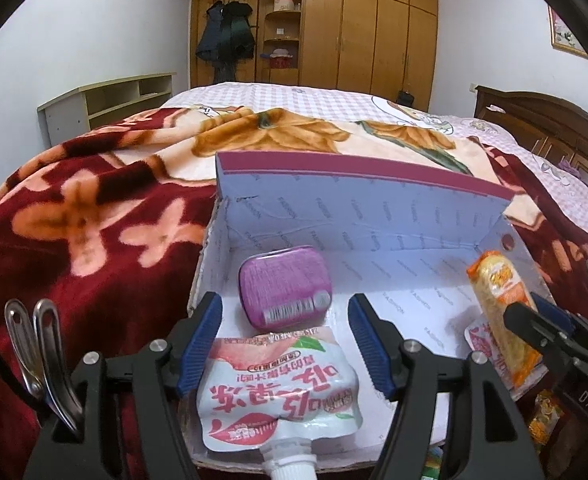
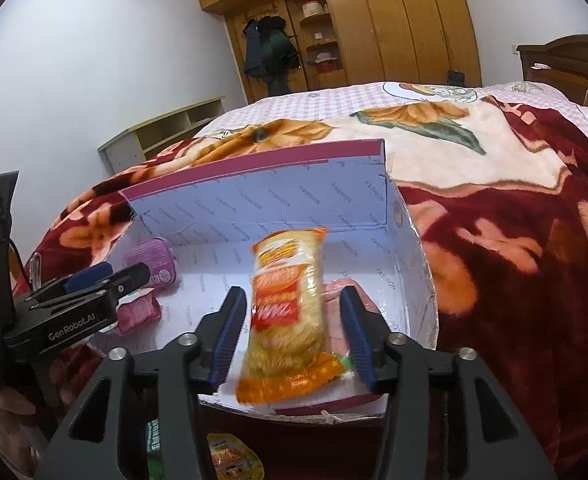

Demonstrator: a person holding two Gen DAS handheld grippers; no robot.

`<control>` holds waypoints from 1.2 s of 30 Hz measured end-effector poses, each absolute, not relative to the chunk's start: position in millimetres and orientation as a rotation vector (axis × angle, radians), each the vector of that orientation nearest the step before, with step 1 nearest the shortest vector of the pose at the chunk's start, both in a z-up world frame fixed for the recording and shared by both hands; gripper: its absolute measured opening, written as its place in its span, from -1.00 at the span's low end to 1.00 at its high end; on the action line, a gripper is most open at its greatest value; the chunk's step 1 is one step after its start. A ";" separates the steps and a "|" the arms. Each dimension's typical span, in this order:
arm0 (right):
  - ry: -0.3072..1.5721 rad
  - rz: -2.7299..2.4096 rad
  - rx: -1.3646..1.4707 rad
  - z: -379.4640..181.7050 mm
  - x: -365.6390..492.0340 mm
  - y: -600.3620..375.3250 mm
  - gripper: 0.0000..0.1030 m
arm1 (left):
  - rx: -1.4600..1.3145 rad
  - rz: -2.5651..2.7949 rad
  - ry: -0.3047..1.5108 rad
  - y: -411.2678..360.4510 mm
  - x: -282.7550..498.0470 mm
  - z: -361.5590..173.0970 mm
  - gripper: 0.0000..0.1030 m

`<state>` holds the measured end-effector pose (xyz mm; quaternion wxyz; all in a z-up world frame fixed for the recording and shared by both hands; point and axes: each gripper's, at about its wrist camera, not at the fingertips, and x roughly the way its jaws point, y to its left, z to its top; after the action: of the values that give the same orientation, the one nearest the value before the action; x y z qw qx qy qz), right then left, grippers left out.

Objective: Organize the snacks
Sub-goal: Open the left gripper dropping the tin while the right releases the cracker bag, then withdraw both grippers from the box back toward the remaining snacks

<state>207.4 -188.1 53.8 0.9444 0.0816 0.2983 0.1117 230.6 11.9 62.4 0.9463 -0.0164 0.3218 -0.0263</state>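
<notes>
right jaws stand apart w/ the orange-and-yellow snack packet [image 2: 290,312] between them, and the pads look clear of it on both sides: a gap shows at the left pad, and the right pad sits off the wrapper too, so i read the right gripper [image 2: 294,332] as released, not grasping. the packet is blurred, so whether it rests on anything or is dropping i can't tell. its long axis runs straight along the fingers, near end toward the camera, far end pointing at the back wall of the cardboard box [image 2: 413,264], and it sits over the box interior just past the front rim. left jaws are also apart; the left gripper [image 1: 286,340] has the peach jelly pouch [image 1: 278,388] between its fingers, spout toward the camera, long axis again along the fingers. a gap shows on each side of the pouch, so no pinch there as far as i can see; the pouch looks to lie on the box floor at the front edge. just beyond the left fingertips, dead ahead, is the purple tin [image 1: 284,288], touching or nearly touching the pouch's far end. judgement: both snacks are already inside the box, so the next move for either hand is prob a straight pull back along its own finger line, w/o snagging a wrapper. more snack packs [image 2: 230,456] lie below the box front, nearer the right hand.
</notes>
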 end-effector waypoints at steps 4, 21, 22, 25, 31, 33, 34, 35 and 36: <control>0.604 0.232 0.175 55.8 205.7 -188.6 0.14 | -0.035 -0.047 0.660 13.3 226.9 64.0 0.34; 0.553 0.260 0.183 71.3 176.5 -184.4 0.19 | 0.000 -0.065 0.672 22.9 184.3 81.3 0.34; 0.551 0.261 0.185 71.9 174.0 -184.4 0.19 | 0.000 -0.063 0.675 24.2 181.7 81.7 0.34; 0.547 0.264 0.194 73.3 165.8 -185.3 0.19 | 0.003 -0.058 0.689 29.3 170.9 82.3 0.34; 0.538 0.276 0.208 76.4 144.7 -184.3 0.19 | 0.021 -0.042 0.697 37.6 149.8 82.2 0.34; 0.536 0.281 0.209 76.6 137.5 -184.0 0.19 | 0.029 -0.035 0.698 39.1 143.5 82.6 0.34; 0.535 0.283 0.212 76.5 133.6 -183.9 0.19 | 0.033 -0.035 0.701 39.7 140.5 82.8 0.34; 0.535 0.284 0.216 76.3 129.9 -183.8 0.19 | 0.037 -0.034 0.703 40.3 137.7 83.3 0.34; 0.536 0.286 0.219 76.1 126.5 -184.0 0.19 | 0.040 -0.032 0.703 41.1 134.9 83.6 0.34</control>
<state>126.5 -184.0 76.1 0.9484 0.1077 0.2632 0.1403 134.9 41.1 83.6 0.9386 0.0196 0.3441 -0.0156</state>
